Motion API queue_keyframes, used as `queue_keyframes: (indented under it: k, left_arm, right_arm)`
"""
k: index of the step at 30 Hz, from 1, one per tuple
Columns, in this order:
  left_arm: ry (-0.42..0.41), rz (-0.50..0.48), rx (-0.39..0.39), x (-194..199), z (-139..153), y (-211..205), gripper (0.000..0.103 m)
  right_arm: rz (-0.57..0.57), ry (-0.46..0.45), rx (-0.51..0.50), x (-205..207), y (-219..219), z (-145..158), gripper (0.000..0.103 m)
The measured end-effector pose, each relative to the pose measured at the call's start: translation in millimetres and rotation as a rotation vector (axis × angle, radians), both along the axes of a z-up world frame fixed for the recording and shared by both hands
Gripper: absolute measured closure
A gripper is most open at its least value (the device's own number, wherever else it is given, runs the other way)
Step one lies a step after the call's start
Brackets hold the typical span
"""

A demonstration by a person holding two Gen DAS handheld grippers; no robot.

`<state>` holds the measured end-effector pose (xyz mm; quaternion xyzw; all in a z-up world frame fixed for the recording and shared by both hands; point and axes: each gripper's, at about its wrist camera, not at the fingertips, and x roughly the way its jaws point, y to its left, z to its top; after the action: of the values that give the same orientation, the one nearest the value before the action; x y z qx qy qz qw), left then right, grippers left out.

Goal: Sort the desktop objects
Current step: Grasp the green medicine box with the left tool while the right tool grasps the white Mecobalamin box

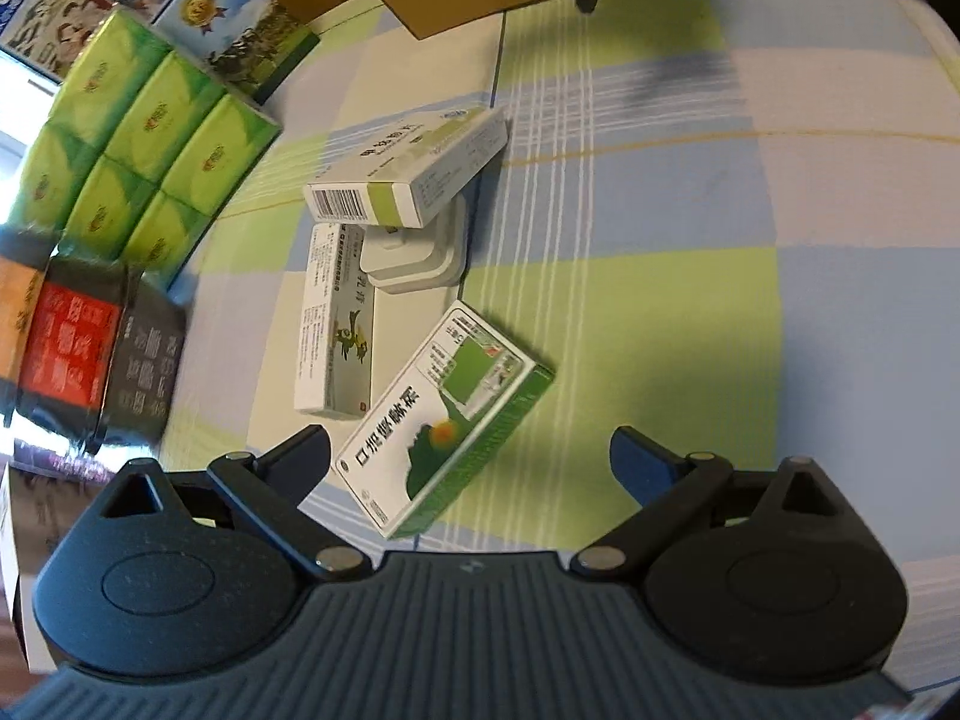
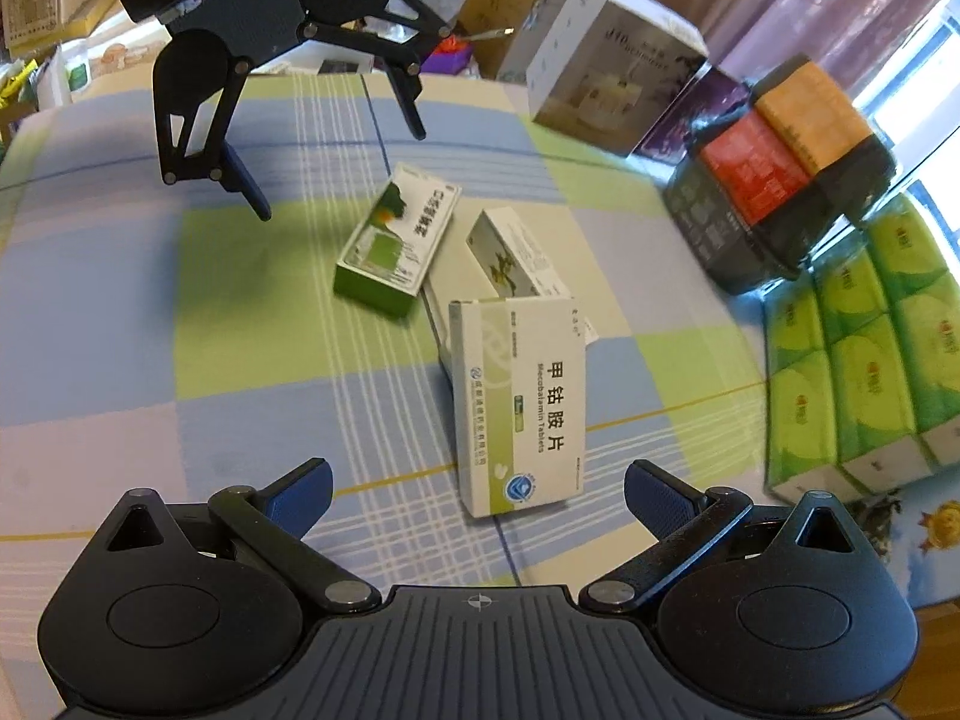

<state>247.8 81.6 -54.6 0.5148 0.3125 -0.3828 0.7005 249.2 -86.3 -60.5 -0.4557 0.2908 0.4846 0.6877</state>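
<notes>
Checked pastel cloth (image 2: 120,312) covers the tabletop, three medicine boxes clustered at its middle: green box (image 2: 393,240), Mecobalamin box (image 2: 519,408), slim white box (image 1: 336,324). Both hand-held grippers, left (image 1: 471,456) and right (image 2: 477,486), hover spread wide, empty.

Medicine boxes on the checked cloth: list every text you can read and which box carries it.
"甲钴胺片" and "Mecobalamin Tablets": white and green box nearest the right hand-held gripper.
"口炎清颗粒": green box, seen upside down from the left wrist view.
Long white box: print too blurred to read.
Barcode digits and small print on all three: too small.
</notes>
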Motion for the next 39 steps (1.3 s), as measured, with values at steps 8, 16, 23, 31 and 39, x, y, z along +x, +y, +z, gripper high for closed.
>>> queue_keyframes:
  k: [8, 16, 23, 31, 39]
  left_arm:
    - [0.033, -0.034, -0.030, 39.2, -10.6, -3.7, 0.013]
    - [0.140, -0.060, -0.012, 65.2, -25.3, -9.5, 0.019]
    - [0.217, -0.026, -0.037, 75.2, -29.2, -7.0, 0.023]
    - [0.346, 0.229, -0.083, 81.4, -26.0, -1.1, 0.039]
    - [0.417, 0.455, -0.220, 53.3, -20.4, 2.8, 0.052]
  right_arm:
    - [-0.001, 0.015, -0.025, 22.9, 23.1, -25.7, 0.002]
    - [-0.020, 0.038, -0.025, 43.8, 39.4, -41.0, 0.003]
    - [-0.018, 0.067, -0.038, 53.4, 52.4, -51.6, 0.008]
    - [-0.098, 0.098, -0.020, 59.1, 54.5, -58.3, 0.023]
    - [-0.189, 0.205, 0.001, 62.9, 40.1, -45.2, 0.041]
